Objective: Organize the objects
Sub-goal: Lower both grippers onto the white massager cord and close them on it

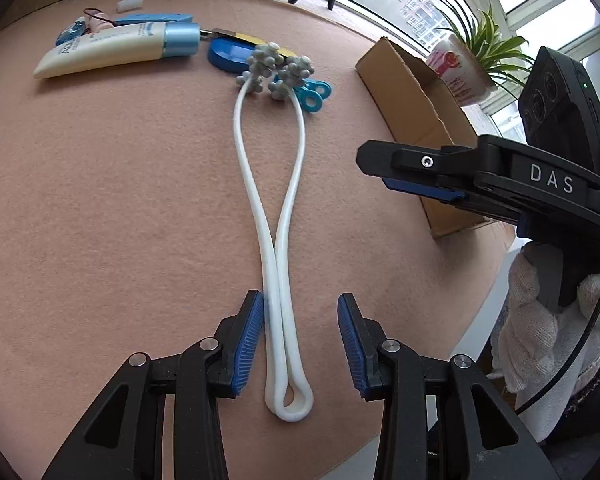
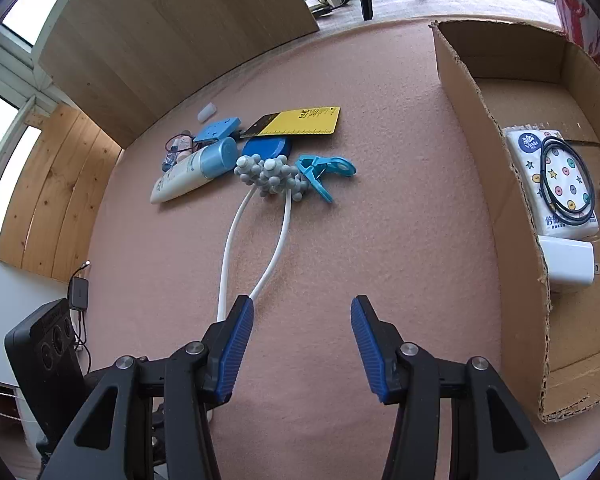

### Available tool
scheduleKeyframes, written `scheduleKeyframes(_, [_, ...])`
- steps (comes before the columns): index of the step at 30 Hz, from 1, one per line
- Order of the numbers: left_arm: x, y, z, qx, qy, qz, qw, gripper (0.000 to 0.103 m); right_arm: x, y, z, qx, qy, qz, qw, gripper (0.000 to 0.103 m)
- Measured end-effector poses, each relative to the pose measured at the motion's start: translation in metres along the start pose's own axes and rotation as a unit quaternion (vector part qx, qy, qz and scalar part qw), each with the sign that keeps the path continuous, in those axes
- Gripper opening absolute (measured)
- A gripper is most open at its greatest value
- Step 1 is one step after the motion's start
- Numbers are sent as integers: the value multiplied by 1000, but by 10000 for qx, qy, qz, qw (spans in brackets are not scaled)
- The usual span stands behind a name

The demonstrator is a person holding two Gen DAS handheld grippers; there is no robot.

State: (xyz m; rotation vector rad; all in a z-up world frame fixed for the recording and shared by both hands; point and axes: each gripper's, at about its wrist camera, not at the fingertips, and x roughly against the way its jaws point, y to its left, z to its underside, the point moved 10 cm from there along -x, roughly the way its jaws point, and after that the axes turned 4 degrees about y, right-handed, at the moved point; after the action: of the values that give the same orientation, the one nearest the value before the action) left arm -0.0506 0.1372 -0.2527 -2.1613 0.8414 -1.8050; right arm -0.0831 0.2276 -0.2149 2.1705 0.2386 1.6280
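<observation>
- Left wrist view: my left gripper stands at the bottom centre with its jaws apart; the looped handle end of the white massage roller lies between the blue pads, close against the left one, though I cannot tell whether it touches, and clear of the right one.
- The roller runs up the middle of the frame on the pink felt table; its grey knobbed heads sit at upper centre, beside a blue round lid and a teal clip.
- At upper left lies a cream tube with a light-blue cap.
- My right gripper enters from the right edge, held by a white-gloved hand; behind it is the cardboard box.
- Right wrist view: my right gripper at the bottom centre has its jaws apart, nothing between them, above bare felt.
- The roller lies at centre left, partly hidden by the left finger.
- The box at the right edge holds a tissue pack, a black cable coil on top of it and a white charger.
- A yellow card lies at upper centre.
</observation>
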Motion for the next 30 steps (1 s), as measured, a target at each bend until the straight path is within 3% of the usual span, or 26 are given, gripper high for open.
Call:
scheduleKeyframes(6, [-12, -23, -2, -140, 34, 20, 9999, 41, -2, -4, -1, -22, 22, -12, 10000, 47])
scheduleKeyframes(17, [10, 14, -46, 279, -442, -621, 9967, 41, -17, -5, -5, 17, 180, -66, 9998, 47])
scheduleKeyframes(22, [-2, 18, -59, 251, -418, -719, 9962, 41, -28, -4, -8, 7, 273, -50, 9996, 47])
scheduleKeyframes(27, [-7, 19, -62, 90, -372, -768, 9963, 39, -34, -4, -9, 6, 379, -76, 9993, 39])
scheduleKeyframes(30, [-9, 18, -63, 89, -380, -789, 9961, 31, -37, -4, -10, -26, 437, -152, 9989, 36])
